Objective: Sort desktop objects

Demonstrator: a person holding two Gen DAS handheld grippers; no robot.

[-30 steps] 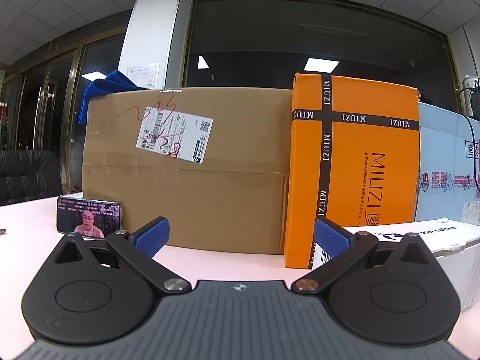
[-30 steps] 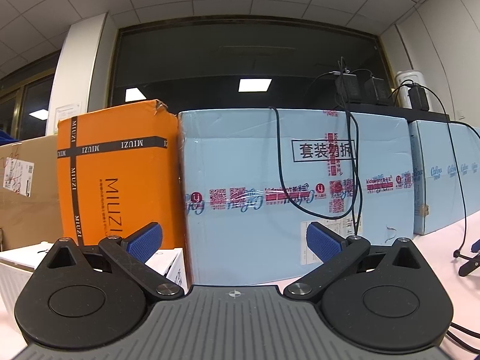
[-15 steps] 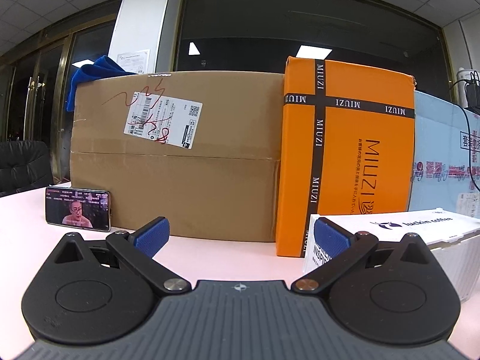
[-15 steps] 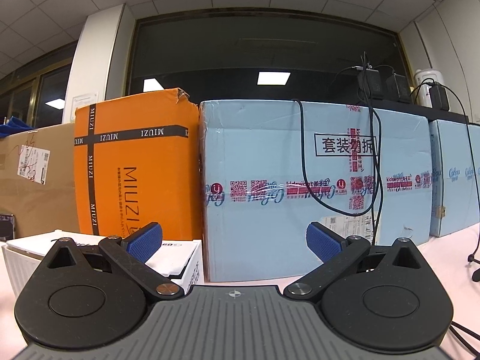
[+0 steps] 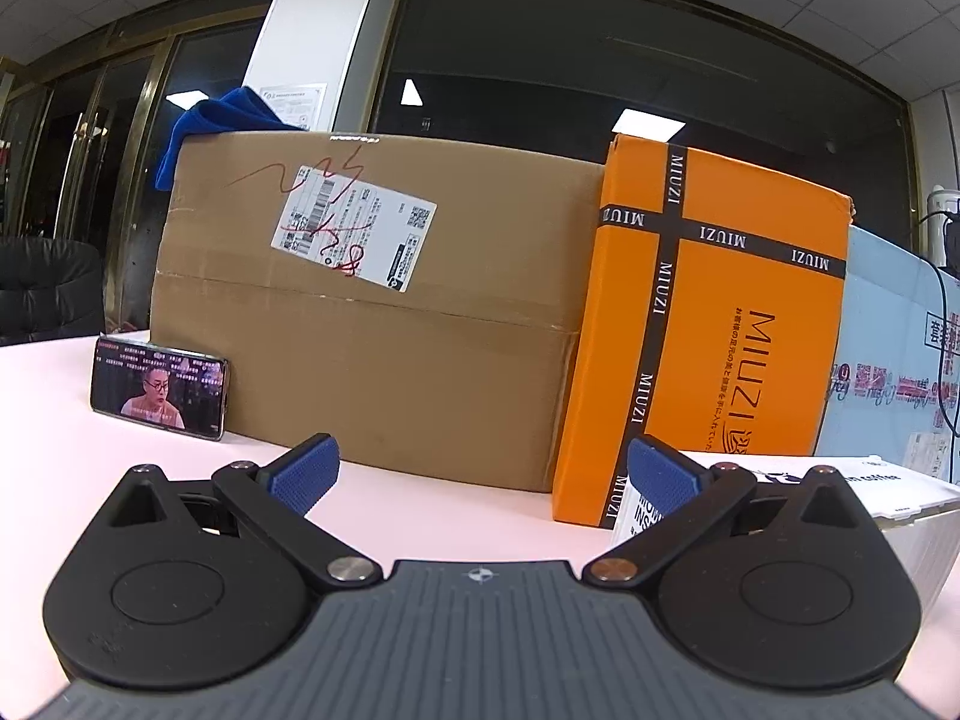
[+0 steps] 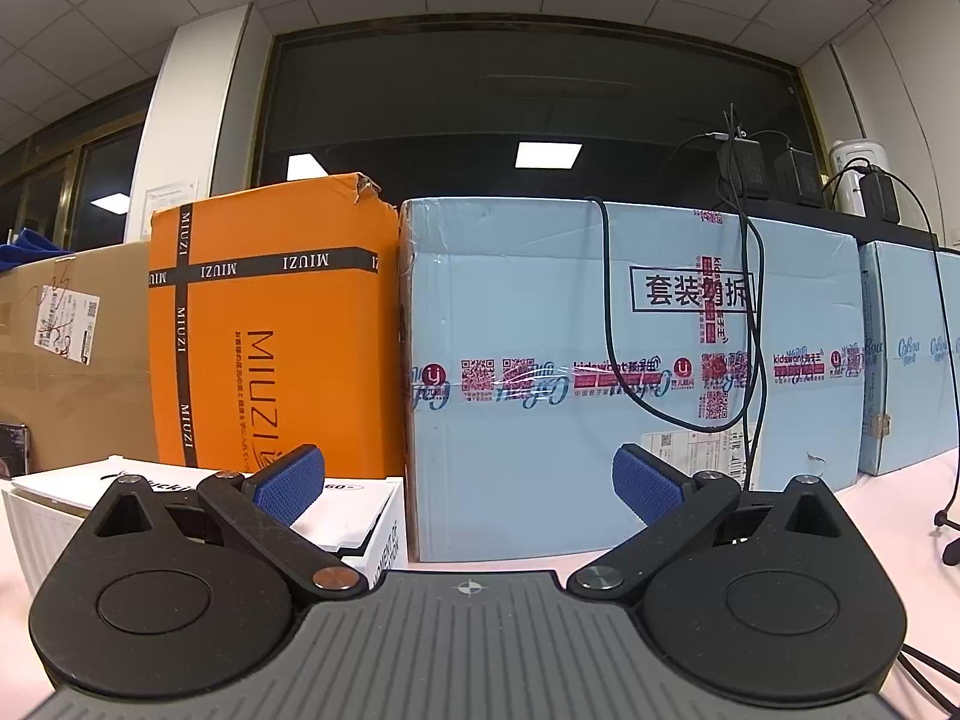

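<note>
My left gripper point(image 5: 480, 471) is open and empty, held low over the pale pink table point(image 5: 60, 480). A white box point(image 5: 900, 498) printed with "luckin coffee" sits to its right, close to the right finger. It also shows in the right wrist view point(image 6: 360, 510), at the lower left behind the left finger. My right gripper point(image 6: 468, 480) is open and empty and faces the light blue carton point(image 6: 540, 312). A phone point(image 5: 159, 387) with a video playing leans against the brown carton point(image 5: 372, 360).
A row of cartons stands along the back: brown, orange "MIUZI" point(image 5: 720, 330) and light blue. A blue cloth point(image 5: 210, 126) lies on the brown carton. Black cables point(image 6: 744, 312) hang down the blue carton. A black stand foot point(image 6: 948, 534) is at the far right.
The left wrist view has swung and tilted, so the phone and cartons now sit further right. The right wrist view has panned left, showing more of the orange carton and white box. Both grippers stay open.
</note>
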